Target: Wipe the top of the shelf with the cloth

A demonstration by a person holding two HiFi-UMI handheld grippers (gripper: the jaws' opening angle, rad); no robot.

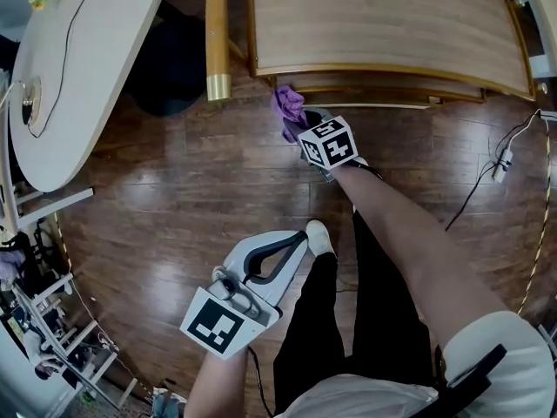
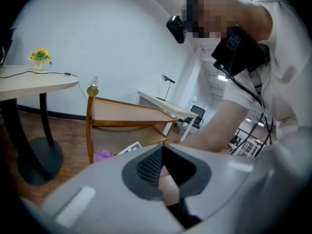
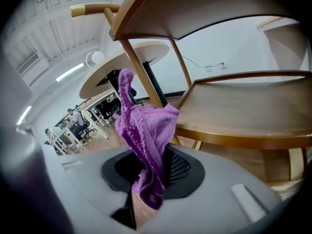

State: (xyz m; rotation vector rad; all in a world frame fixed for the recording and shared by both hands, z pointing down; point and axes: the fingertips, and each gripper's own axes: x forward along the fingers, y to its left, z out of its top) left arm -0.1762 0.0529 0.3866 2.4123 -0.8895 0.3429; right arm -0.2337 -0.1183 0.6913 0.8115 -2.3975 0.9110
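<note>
1. Two tools: the right tool (image 3: 151,172) pinches the purple cloth (image 3: 144,130) low beside the shelf (image 3: 243,106), under its top; the left tool (image 2: 163,172) is pressed together, empty.
2. Risk: the thin pinch may release the cloth if it snags the top's rim.

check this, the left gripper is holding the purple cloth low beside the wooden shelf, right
No: the right gripper is shut on the purple cloth, low beside the wooden shelf, as the right gripper view shows. The left gripper holds nothing.
</note>
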